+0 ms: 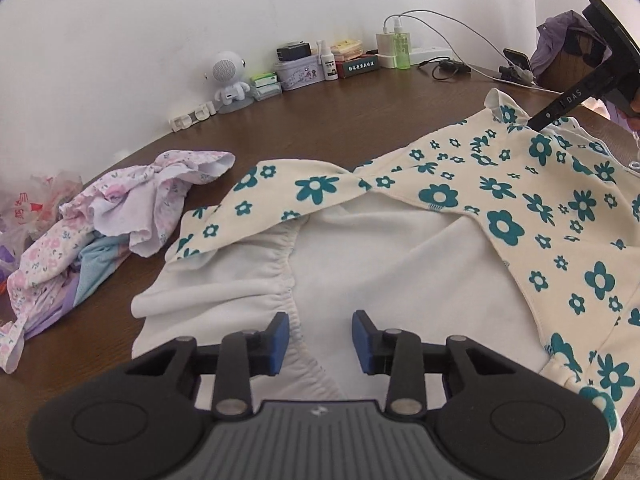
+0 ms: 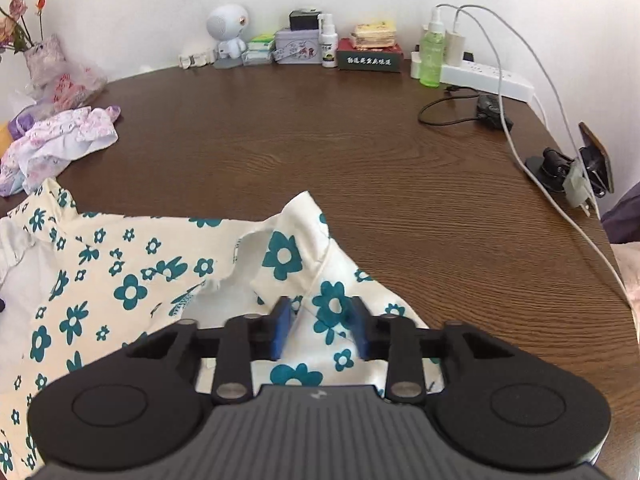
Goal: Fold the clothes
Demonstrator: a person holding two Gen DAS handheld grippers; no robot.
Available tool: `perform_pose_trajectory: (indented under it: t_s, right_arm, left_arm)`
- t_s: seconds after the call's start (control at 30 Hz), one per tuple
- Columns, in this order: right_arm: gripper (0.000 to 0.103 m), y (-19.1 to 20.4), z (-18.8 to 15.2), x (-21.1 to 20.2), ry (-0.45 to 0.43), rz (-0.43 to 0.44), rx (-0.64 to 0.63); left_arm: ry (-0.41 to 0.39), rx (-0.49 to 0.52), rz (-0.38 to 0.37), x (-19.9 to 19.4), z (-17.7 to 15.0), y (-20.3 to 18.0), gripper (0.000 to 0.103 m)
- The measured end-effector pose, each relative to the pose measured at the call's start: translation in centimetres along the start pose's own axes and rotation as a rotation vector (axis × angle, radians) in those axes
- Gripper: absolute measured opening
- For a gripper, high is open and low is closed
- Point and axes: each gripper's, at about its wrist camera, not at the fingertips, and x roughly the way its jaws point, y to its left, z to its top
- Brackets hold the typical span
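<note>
A cream garment with teal flowers (image 1: 500,200) lies spread on the brown table (image 1: 320,120), part of it turned back to show its white inside (image 1: 380,264). My left gripper (image 1: 320,336) hovers open over that white inside near the gathered elastic hem, nothing between its blue pads. In the right wrist view my right gripper (image 2: 322,332) stands over the garment's (image 2: 132,280) raised far corner. Its pads are apart, with flowered cloth lying between and under them, not pinched. From the left wrist view, the right gripper's tip (image 1: 538,123) rests at that same corner.
A heap of pink floral clothes (image 1: 120,208) lies at the left, beside plastic bags. Along the wall stand a white robot figurine (image 2: 228,32), boxes, bottles and a power strip (image 2: 488,74). Cables and a phone on a stand (image 2: 596,156) occupy the right edge.
</note>
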Motion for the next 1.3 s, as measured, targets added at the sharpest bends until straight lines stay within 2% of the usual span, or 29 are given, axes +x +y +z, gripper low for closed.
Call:
perform_pose_trajectory:
  t_s: [0.1, 0.33, 0.43, 0.47, 0.5, 0.63, 0.73, 0.87, 0.93, 1.07, 1.13, 1.2, 1.3]
  right_arm:
    - [0.007, -0.7, 0.6, 0.5, 0.003, 0.003, 0.041]
    - [0.009, -2.6, 1.2, 0.0, -0.007, -0.024, 0.094]
    - [0.022, -1.6, 0.6, -2.7, -0.042, 0.033, 0.111]
    - [0.035, -1.2, 0.4, -3.7, -0.055, 0.055, 0.112]
    - [0.039, -0.5, -0.1, -5.0, -0.065, 0.078, 0.093]
    - [0.043, 3.2, -2.1, -8.0, -0.034, 0.122, -0.022]
    - [0.043, 4.7, -3.3, -7.6, 0.002, 0.102, -0.025]
    - [0.042, 5.1, -4.0, -5.5, 0.032, 0.035, -0.016]
    - [0.042, 4.9, -4.5, -5.3, 0.032, 0.019, -0.014]
    - [0.043, 4.4, -5.2, -7.3, -0.013, 0.008, 0.003]
    - [0.043, 4.4, -5.8, -8.4, -0.029, -0.036, -0.029]
    - [0.05, 4.6, -6.2, -8.6, -0.019, -0.083, -0.072]
    - [0.053, 5.1, -6.7, -7.8, 0.005, -0.126, -0.128]
  left_arm:
    - [-0.002, -0.027, -0.01, 0.0, -0.2, 0.3, 0.034]
    - [-0.015, -0.047, -0.009, -0.2, -0.6, 0.4, 0.034]
    - [-0.013, -0.059, -0.014, -0.6, -0.6, 0.5, 0.034]
    - [-0.021, -0.065, -0.017, -1.0, -0.7, 0.4, 0.034]
    - [-0.032, -0.07, -0.023, -1.5, -0.8, 0.4, 0.035]
    - [-0.071, -0.088, -0.061, -3.6, -1.2, -0.1, 0.038]
    - [-0.076, -0.076, -0.082, -4.3, -1.5, -1.0, 0.04]
    - [-0.047, -0.05, -0.057, -3.6, -2.1, -2.0, 0.039]
    - [-0.041, -0.058, -0.057, -3.3, -2.4, -2.1, 0.039]
    - [-0.039, -0.07, -0.056, -3.1, -2.9, -2.0, 0.039]
    - [-0.04, -0.067, -0.055, -3.1, -3.1, -2.0, 0.04]
    - [-0.041, -0.066, -0.055, -3.2, -3.2, -2.0, 0.04]
    - [-0.041, -0.071, -0.055, -3.2, -3.2, -2.0, 0.04]
